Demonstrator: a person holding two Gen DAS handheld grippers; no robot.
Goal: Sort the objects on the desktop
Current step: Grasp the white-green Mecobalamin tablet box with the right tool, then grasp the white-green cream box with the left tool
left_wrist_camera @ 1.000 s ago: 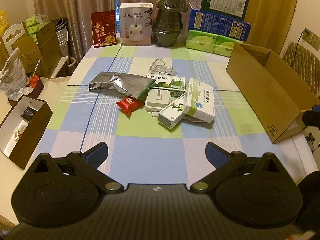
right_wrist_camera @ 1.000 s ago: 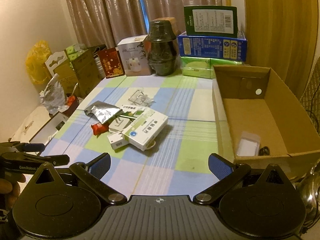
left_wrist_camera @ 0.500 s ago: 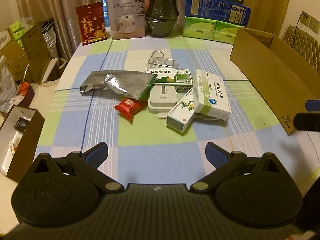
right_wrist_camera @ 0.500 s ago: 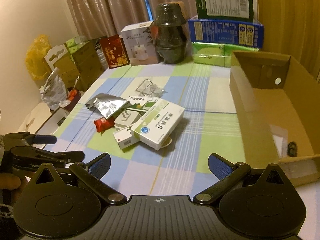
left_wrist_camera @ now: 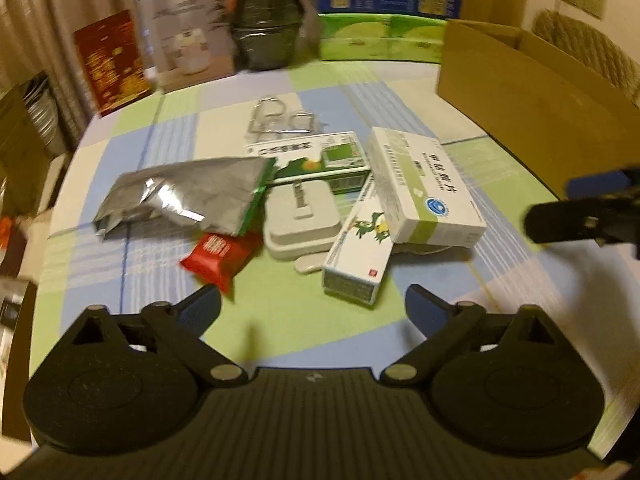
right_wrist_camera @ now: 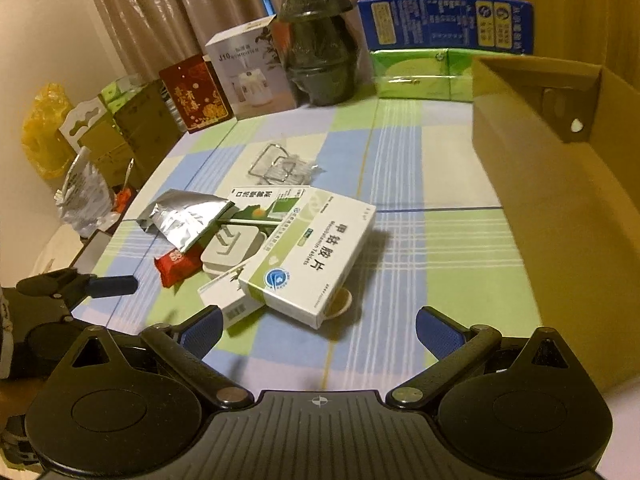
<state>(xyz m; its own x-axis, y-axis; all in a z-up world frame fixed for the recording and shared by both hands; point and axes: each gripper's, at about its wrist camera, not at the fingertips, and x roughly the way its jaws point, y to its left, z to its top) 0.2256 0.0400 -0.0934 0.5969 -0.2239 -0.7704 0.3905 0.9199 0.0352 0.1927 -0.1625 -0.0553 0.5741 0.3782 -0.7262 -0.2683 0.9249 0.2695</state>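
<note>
Checked cloth in pale blue, green and cream squares covers the table [right_wrist_camera: 400, 168], with beige curtains [right_wrist_camera: 160, 12] hanging behind it. A heap of small items lies mid-table. Topmost is a large white and green tablet box [right_wrist_camera: 310, 258], tilted, resting on a long narrow white and green carton [left_wrist_camera: 356, 252] and on a small round lid-like disc [right_wrist_camera: 340, 304] that peeks out beneath it. Just beside them sits a pale grey rounded-square plastic case [left_wrist_camera: 302, 216], partly covered at its far edge by a flat white and green medicine box [left_wrist_camera: 316, 156]. A crumpled silver foil pouch [left_wrist_camera: 188, 196] lies to the left of the case, overlapping a small red snack packet [left_wrist_camera: 218, 256]. Farther back, apart from the heap, lies a bent wire clip in clear wrapping [right_wrist_camera: 280, 166].

An open brown cardboard box [right_wrist_camera: 560, 200] stands along the right side of the table. At the far edge stand a red printed card [right_wrist_camera: 196, 94], a white humidifier carton [right_wrist_camera: 250, 68], a stack of dark plastic bowls [right_wrist_camera: 320, 48], green tissue packs [right_wrist_camera: 420, 76] and a blue box [right_wrist_camera: 444, 24] atop them.

The left gripper [left_wrist_camera: 312, 308] hovers over the near side of the heap, its jaws apart but closing, nothing between them. The right gripper [right_wrist_camera: 320, 326] hovers near the tablet box, jaws wide apart and empty.
</note>
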